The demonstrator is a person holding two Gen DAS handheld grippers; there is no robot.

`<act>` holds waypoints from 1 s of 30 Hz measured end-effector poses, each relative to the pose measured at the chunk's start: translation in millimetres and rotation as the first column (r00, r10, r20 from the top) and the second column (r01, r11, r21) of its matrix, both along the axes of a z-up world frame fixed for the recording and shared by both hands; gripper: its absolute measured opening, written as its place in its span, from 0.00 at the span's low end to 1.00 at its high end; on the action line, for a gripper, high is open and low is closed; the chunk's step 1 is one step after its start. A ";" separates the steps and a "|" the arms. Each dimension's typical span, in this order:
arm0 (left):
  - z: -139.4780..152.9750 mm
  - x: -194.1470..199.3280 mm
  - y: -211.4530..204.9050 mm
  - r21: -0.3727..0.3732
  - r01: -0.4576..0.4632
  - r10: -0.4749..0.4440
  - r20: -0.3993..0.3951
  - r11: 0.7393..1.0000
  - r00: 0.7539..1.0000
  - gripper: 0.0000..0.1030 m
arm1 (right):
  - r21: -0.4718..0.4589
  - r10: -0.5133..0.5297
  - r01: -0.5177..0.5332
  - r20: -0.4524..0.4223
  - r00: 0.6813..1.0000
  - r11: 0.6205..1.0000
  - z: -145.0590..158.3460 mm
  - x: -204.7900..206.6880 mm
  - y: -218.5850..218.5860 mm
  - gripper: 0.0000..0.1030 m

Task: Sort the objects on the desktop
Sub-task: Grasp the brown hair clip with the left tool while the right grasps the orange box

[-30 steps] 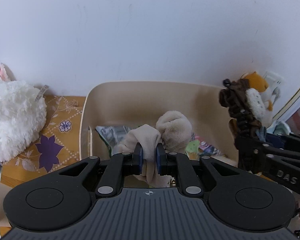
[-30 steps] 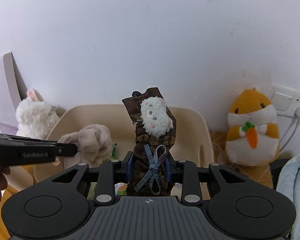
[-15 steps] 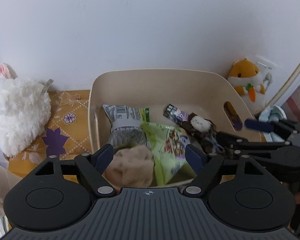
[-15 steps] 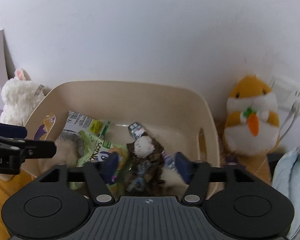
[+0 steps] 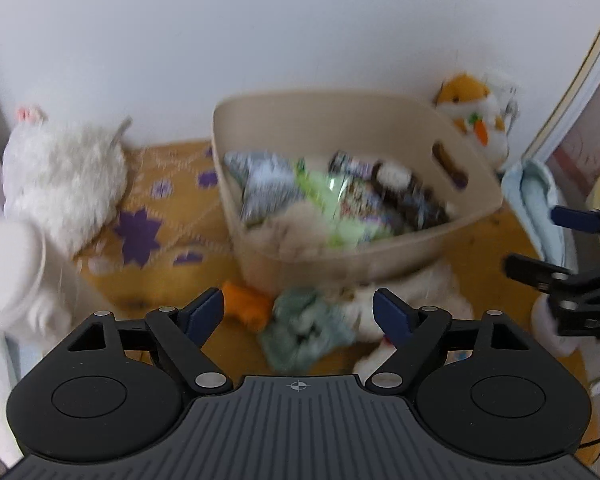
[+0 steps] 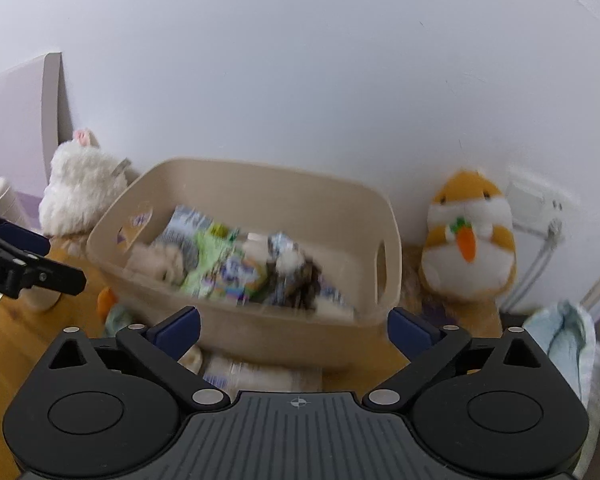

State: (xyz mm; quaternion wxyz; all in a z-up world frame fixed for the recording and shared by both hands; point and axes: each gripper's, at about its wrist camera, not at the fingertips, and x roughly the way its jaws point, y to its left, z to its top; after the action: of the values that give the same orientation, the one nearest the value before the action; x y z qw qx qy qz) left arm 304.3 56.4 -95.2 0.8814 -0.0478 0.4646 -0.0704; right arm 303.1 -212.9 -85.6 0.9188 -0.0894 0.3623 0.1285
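Nearest, the left hand-held gripper (image 5: 298,314) and the right hand-held gripper (image 6: 294,326) both have their jaws opening wide and pinch nothing, the left one over a grey-green cloth (image 5: 306,330) and an orange scrap (image 5: 246,306) lying on the worktop (image 5: 172,276). Beyond them the beige bin (image 6: 260,330) holds crumpled snack packets (image 6: 216,258), a brown plaid toy (image 6: 300,276) and a beige plush (image 5: 296,230), all smeared by blur so no print can be read. Farthest back, a white fluffy toy (image 6: 82,190) and an orange hamster toy (image 6: 470,238) sit against the wall.
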 end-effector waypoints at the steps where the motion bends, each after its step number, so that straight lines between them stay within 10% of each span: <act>1: -5.5 -4.2 1.4 0.002 0.003 -0.003 -0.014 1.000 1.000 0.81 | 0.007 -0.001 0.001 -0.009 1.000 1.000 -3.8 -5.6 -0.2 1.00; 13: -63.7 -40.0 -8.5 0.083 0.089 -0.078 -0.127 0.993 0.989 0.81 | 0.069 -0.092 0.106 -0.183 0.979 0.992 -49.4 -80.7 -24.7 1.00; 30: -100.7 -24.3 -12.0 0.162 0.146 -0.119 -0.169 0.976 0.979 0.81 | 0.008 -0.142 0.151 -0.294 0.945 0.989 -86.2 -78.2 31.0 0.88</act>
State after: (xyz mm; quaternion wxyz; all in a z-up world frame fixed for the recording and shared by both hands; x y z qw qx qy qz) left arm 280.0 44.4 -195.9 0.8360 0.0548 0.5394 -0.0845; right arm 224.9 -181.9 -171.8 0.8633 -0.0285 0.4979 0.0772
